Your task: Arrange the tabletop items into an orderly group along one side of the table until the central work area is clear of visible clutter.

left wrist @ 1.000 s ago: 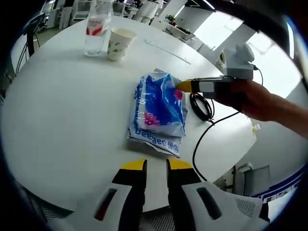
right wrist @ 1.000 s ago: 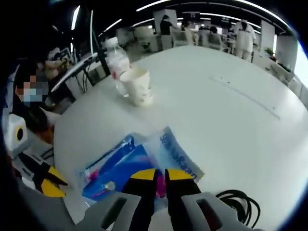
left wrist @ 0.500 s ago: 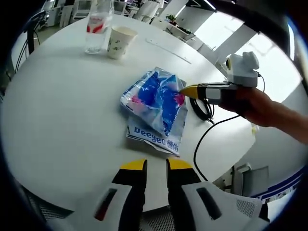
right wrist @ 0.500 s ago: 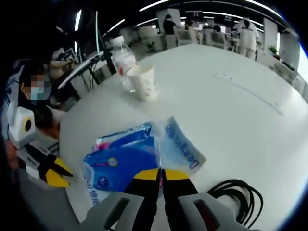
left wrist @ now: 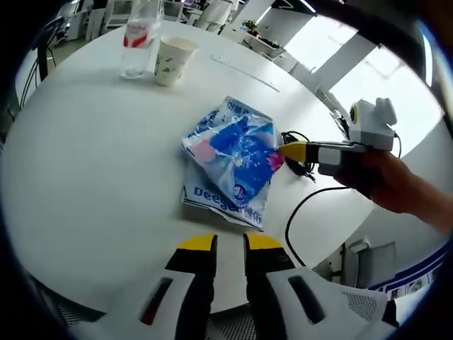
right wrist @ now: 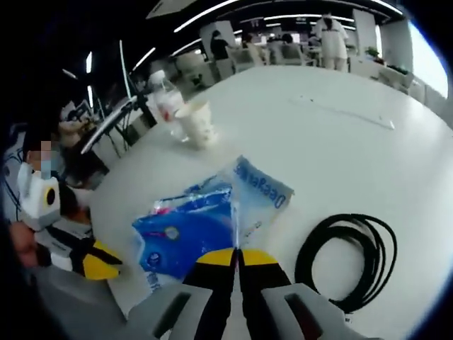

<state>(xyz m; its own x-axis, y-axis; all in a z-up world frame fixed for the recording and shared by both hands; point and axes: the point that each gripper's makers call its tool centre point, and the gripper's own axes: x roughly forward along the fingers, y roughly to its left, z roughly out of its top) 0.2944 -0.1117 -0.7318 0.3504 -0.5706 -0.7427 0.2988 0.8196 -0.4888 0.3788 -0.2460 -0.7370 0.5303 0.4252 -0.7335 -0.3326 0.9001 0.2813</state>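
Observation:
A blue and white plastic packet [left wrist: 230, 159] lies in the middle of the round white table [left wrist: 92, 177]. Its right edge is lifted and crumpled. My right gripper [left wrist: 291, 150], held by a hand, is shut on that edge; in the right gripper view its yellow tips [right wrist: 237, 256] pinch the packet [right wrist: 198, 223]. My left gripper [left wrist: 230, 243] hovers over the table's near edge, below the packet, jaws slightly apart with nothing between them. It also appears low at the left [right wrist: 99, 261]. A paper cup [left wrist: 170, 60] and a water bottle [left wrist: 138, 39] stand together at the far side.
A coiled black cable [right wrist: 347, 258] lies on the table just right of the packet; its lead runs off the table edge [left wrist: 297, 212]. The cup [right wrist: 198, 122] and bottle [right wrist: 168, 105] stand near the far rim. Office desks, chairs and people are beyond the table.
My right gripper has pulled the packet's edge up and back toward the cable, so the packet has turned and crumpled. The left gripper has stayed in place.

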